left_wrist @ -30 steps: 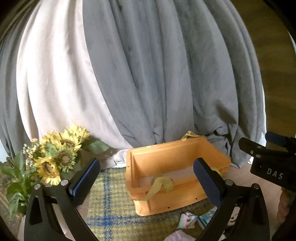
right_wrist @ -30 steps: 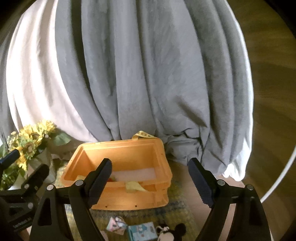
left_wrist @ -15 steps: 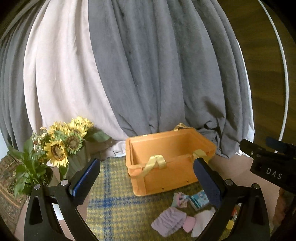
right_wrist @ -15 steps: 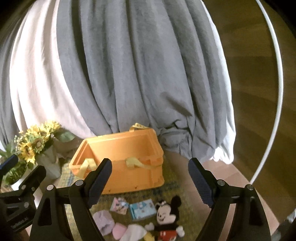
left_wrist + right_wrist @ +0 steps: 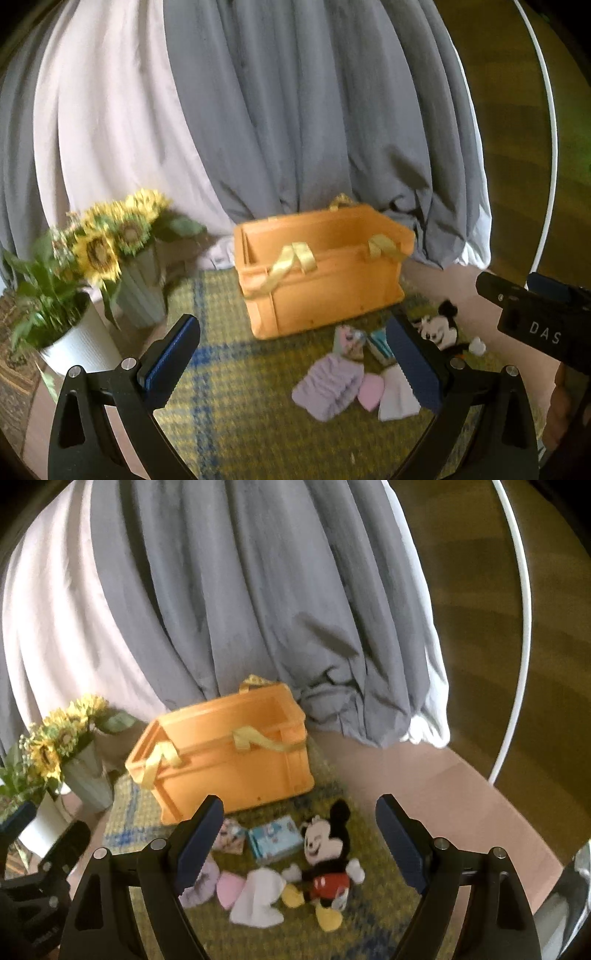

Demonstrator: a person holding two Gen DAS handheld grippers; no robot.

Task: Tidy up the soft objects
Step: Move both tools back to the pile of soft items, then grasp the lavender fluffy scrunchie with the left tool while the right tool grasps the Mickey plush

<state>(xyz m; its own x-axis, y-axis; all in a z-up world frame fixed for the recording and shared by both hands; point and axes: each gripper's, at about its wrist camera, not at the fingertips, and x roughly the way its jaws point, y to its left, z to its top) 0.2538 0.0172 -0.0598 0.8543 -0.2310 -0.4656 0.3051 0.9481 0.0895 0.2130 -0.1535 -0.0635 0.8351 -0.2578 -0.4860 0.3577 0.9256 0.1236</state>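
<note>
Left gripper: jaws spread wide, nothing between the pads, held above the near part of the mat.
Right gripper: jaws spread wide, holding nothing, held over the cluster of soft things.
Mat: yellow-green weave with blue stripes; it carries the crate and the soft things.
Orange crate: upright on the far part of the mat, open top, yellow straps draped over its rim; what is inside cannot be seen.
Mouse plush: lying face up, just in front of the crate's right corner.
Blue packet: between the plush and a pink printed pouch.
Lavender cloth: nearest the mat's front, touching a pink pad and a white cloth.
Sunflowers: in a ribbed vase off the mat's left edge, beside a white plant pot.
Backdrop: grey and pale curtain.
</note>
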